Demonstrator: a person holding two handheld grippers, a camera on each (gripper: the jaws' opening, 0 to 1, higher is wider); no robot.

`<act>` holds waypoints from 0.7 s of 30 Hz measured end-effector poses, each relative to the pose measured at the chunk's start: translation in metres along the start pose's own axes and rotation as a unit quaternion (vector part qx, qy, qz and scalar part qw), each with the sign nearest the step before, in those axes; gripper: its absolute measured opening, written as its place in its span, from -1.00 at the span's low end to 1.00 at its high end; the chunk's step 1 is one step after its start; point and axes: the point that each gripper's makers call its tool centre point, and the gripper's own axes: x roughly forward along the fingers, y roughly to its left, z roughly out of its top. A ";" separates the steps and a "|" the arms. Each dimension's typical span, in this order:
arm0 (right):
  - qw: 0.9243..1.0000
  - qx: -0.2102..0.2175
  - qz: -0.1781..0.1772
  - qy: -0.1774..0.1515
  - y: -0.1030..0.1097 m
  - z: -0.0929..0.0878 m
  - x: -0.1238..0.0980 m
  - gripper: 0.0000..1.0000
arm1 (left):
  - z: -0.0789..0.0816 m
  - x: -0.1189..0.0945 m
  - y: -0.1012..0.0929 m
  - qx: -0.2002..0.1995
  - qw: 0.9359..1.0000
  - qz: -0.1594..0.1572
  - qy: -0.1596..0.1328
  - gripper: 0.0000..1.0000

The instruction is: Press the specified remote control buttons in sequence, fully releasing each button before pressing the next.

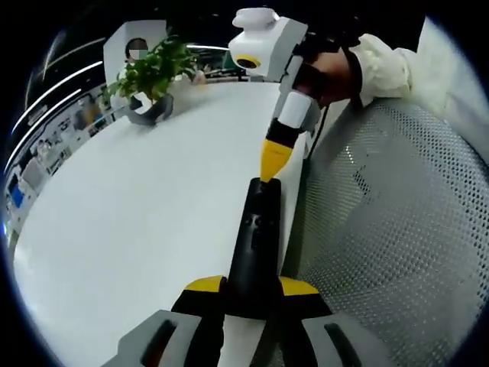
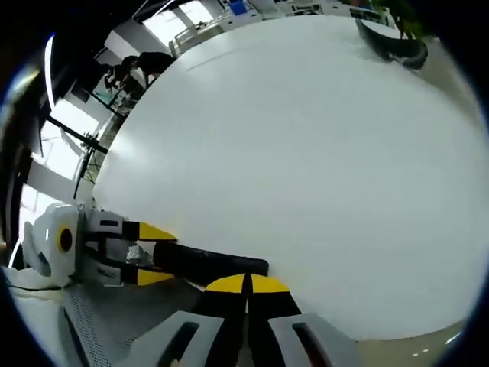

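Remote control (image 1: 257, 245), black, sits clamped between the left gripper (image 1: 252, 289) jaws, reaching out over the white table (image 1: 145, 214). Right gripper (image 1: 273, 157), jaws together, touches its far end. Potted plant (image 1: 151, 73) beyond; mesh chair (image 1: 390, 222) beside.

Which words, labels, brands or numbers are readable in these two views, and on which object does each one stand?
None can be read.
Remote control: buttons visible, but no legible marking.
Left gripper and right gripper: no readable label.
Shelves beyond the table: too blurred to read.
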 end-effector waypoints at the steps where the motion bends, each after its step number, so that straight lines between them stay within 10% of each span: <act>1: 1.000 -0.001 0.003 0.001 0.001 -0.001 0.000 -1.00 | 0.000 0.000 0.000 0.000 1.000 0.000 0.000 -0.50; 21: 0.999 -0.050 0.002 0.008 0.011 -0.001 0.006 -1.00 | 0.000 0.002 0.000 0.004 1.000 -0.001 -0.003 -0.50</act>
